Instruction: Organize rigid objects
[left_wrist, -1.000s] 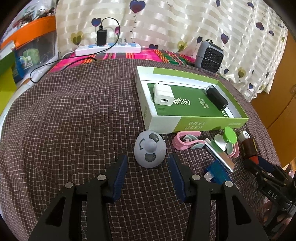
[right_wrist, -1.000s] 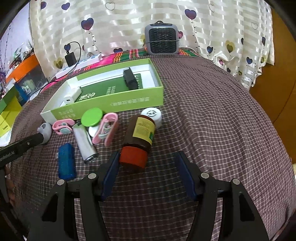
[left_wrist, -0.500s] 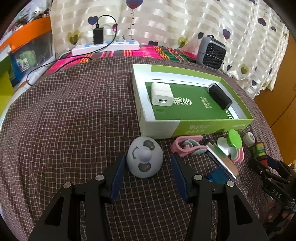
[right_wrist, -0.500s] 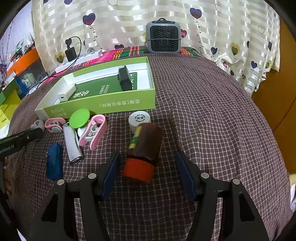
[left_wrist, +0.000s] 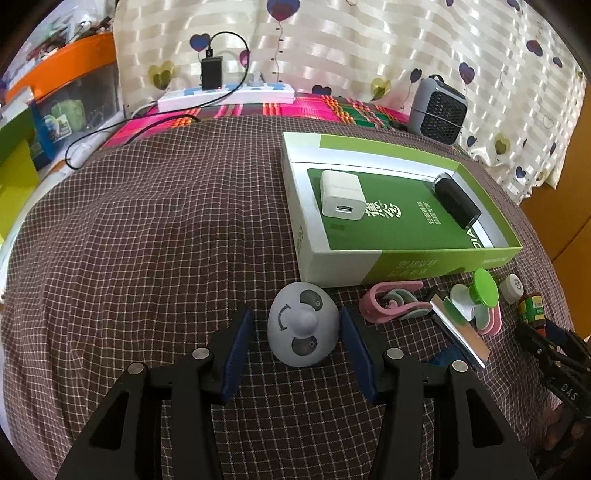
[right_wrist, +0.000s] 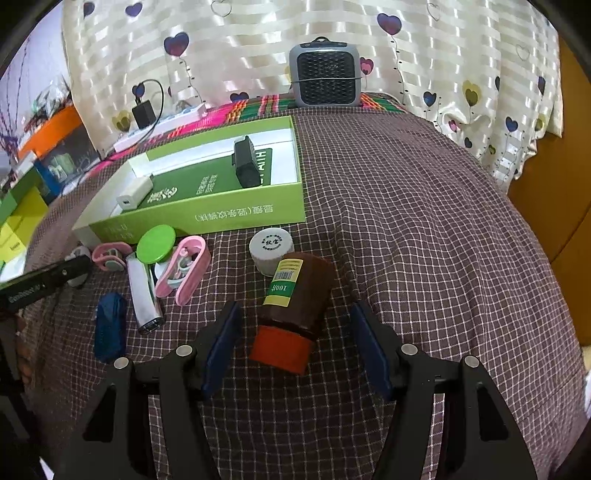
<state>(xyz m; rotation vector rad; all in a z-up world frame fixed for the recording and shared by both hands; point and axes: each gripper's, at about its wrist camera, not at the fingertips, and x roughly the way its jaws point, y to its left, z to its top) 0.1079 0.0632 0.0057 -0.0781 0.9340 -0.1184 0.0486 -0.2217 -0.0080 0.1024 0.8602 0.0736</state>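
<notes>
1. Left tongs (left_wrist: 297, 343), low in the left wrist view, stand wide around a grey egg-shaped toy (left_wrist: 303, 325) with a drawn face; its right side is at or near the right pad, and a gap shows on the left.
2. Above it, mid-frame right, the green box (left_wrist: 436, 264) holds a white charger (left_wrist: 342, 194) at its left end and a black adapter (left_wrist: 457, 202) at its right.
3. Right tongs (right_wrist: 295, 349), low in the right wrist view, are spread wide around a brown bottle (right_wrist: 301, 291) lying on the checked cloth (right_wrist: 424, 221), red cap (right_wrist: 280, 349) toward the camera, yellow label up, clear of both pads.
4. A white jar (right_wrist: 270, 249) sits just behind the bottle.
</notes>
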